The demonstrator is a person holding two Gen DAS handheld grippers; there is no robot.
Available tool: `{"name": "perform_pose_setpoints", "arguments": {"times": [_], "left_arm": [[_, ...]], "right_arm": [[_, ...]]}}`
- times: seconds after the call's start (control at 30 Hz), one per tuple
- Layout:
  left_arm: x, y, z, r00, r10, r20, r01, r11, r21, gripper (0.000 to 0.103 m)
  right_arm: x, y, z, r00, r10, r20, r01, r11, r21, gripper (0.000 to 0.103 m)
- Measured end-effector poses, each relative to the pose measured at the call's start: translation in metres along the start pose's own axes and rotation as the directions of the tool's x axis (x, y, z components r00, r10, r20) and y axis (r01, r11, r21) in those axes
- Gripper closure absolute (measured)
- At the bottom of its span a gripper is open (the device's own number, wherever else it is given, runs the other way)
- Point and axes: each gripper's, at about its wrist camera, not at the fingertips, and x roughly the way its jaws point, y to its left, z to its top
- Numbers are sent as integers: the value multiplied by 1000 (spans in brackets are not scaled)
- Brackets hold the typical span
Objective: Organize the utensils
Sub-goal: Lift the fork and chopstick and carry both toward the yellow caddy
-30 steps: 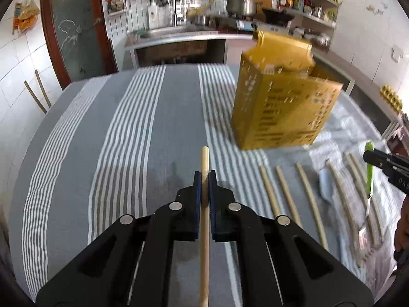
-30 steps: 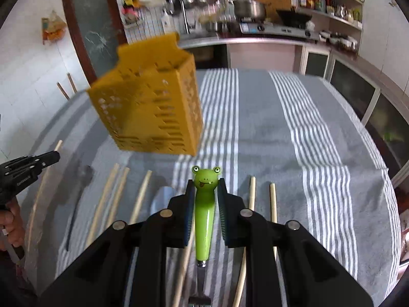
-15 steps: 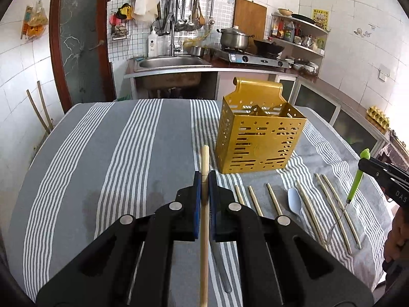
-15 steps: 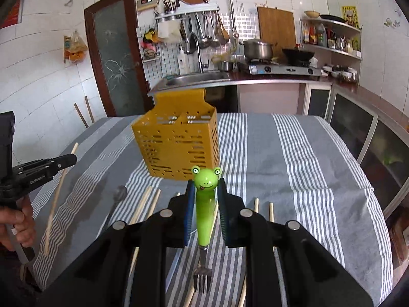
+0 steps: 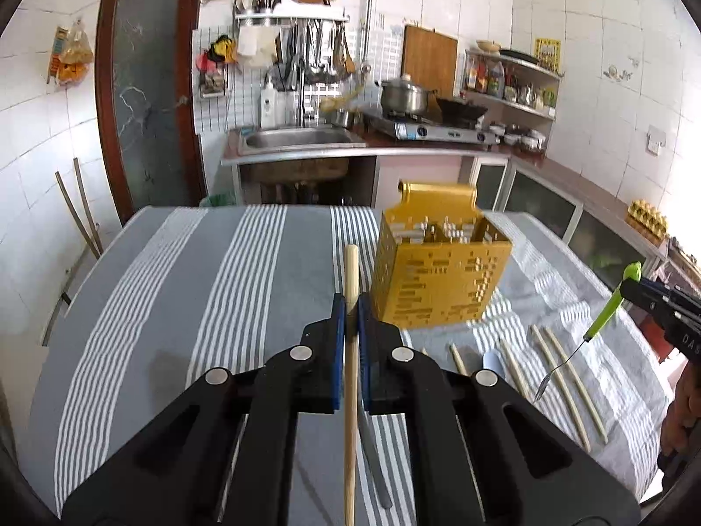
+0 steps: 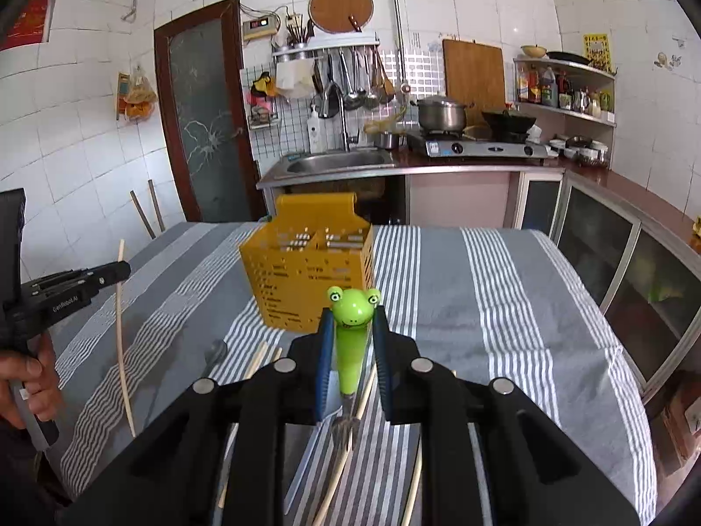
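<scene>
My left gripper (image 5: 351,302) is shut on a wooden chopstick (image 5: 350,394) held in the air, its tip pointing away from me. A yellow perforated utensil holder (image 5: 440,274) stands on the striped cloth, ahead and to the right of it. My right gripper (image 6: 352,313) is shut on a fork with a green frog handle (image 6: 350,342), tines hanging down; the holder (image 6: 313,274) is just ahead, slightly left. Several chopsticks (image 5: 565,383), a spoon (image 5: 493,359) and a knife (image 5: 372,451) lie on the cloth below. Each gripper shows at the edge of the other's view.
The table carries a grey cloth with white stripes (image 6: 482,289). Behind it run a sink counter (image 6: 346,162), a gas stove with pots (image 6: 473,140) and a shelf. A person's hand (image 6: 26,377) holds the left gripper's handle. Glass cabinet doors (image 6: 635,271) lie to the right.
Both grippers have risen and tilted up with the chopstick and fork still held; the table and holder now sit lower and farther off, with more of the kitchen wall showing.
</scene>
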Motion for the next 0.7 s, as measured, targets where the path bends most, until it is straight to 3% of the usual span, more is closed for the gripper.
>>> {"name": "perform_pose_setpoints", "arguments": {"times": [0.7], "left_arm": [[-11, -36, 97, 983, -43, 177, 35, 998, 51, 99]], "right_arm": [[-7, 9, 80, 993, -4, 121, 11, 998, -57, 85]]}}
